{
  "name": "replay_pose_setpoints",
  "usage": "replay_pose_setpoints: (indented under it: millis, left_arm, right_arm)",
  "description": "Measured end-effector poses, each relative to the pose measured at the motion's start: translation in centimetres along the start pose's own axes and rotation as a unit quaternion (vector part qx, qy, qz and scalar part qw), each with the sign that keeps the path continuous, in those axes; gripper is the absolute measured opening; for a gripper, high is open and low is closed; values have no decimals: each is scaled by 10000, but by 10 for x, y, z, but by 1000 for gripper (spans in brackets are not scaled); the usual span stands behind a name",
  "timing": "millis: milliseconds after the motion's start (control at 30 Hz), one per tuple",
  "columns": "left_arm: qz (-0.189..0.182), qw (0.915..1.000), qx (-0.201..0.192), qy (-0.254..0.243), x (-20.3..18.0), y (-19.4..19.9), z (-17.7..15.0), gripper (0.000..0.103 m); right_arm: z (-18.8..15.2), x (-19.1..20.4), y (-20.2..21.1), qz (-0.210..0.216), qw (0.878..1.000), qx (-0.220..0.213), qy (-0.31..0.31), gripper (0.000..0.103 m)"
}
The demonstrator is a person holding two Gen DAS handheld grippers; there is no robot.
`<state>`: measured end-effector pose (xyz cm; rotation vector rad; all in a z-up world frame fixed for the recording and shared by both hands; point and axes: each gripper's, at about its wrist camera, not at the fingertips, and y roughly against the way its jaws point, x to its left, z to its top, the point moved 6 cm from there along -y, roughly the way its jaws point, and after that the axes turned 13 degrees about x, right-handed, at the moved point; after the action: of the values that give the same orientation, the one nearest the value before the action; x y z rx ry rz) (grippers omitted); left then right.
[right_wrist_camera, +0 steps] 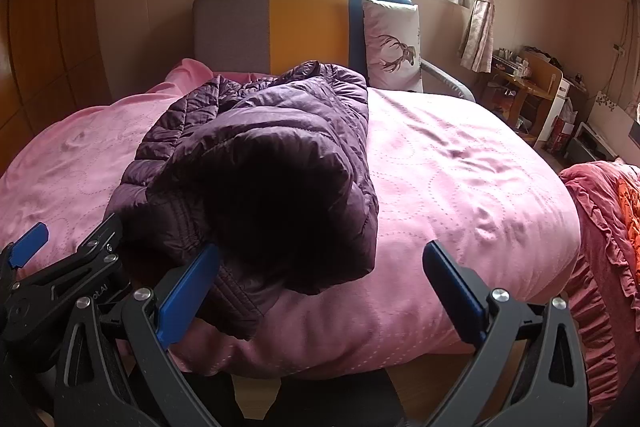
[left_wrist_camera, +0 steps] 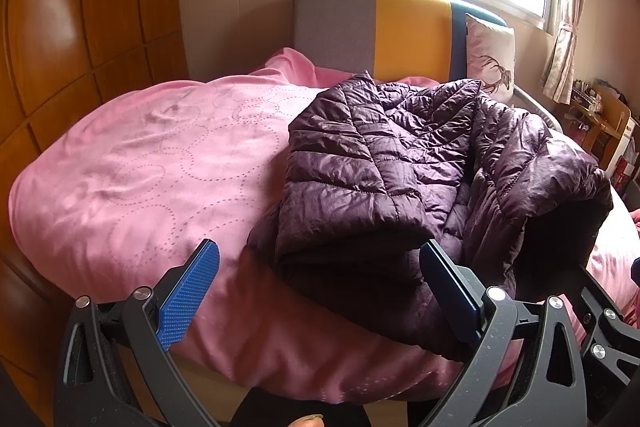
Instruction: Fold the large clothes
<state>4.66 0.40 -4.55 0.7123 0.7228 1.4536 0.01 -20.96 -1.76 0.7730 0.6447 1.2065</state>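
A dark purple quilted puffer jacket (left_wrist_camera: 384,171) lies on a bed with a pink quilt (left_wrist_camera: 152,163), its sides folded in toward the middle. It also shows in the right wrist view (right_wrist_camera: 272,155), bunched in a mound on the pink quilt (right_wrist_camera: 460,163). My left gripper (left_wrist_camera: 320,279) is open and empty just in front of the jacket's near edge, its right finger over the fabric. My right gripper (right_wrist_camera: 320,279) is open and empty; its left blue pad lies against the jacket's hem. The left gripper shows at the left edge of the right wrist view (right_wrist_camera: 72,267).
A grey, yellow and blue headboard (right_wrist_camera: 304,27) and a deer-print pillow (right_wrist_camera: 394,45) stand at the far end. A wooden wardrobe (left_wrist_camera: 72,39) is on the left. A red ruffled blanket (right_wrist_camera: 608,227) and a cluttered desk (right_wrist_camera: 528,87) are on the right.
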Motion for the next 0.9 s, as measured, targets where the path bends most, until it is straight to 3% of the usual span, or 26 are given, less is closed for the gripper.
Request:
replay_pose_setpoints:
  millis: [900]
  left_arm:
    - [-29, 10000, 32, 39, 2, -1, 1, 99]
  right_arm:
    - [2, 1, 2, 30, 10000, 3, 21, 101]
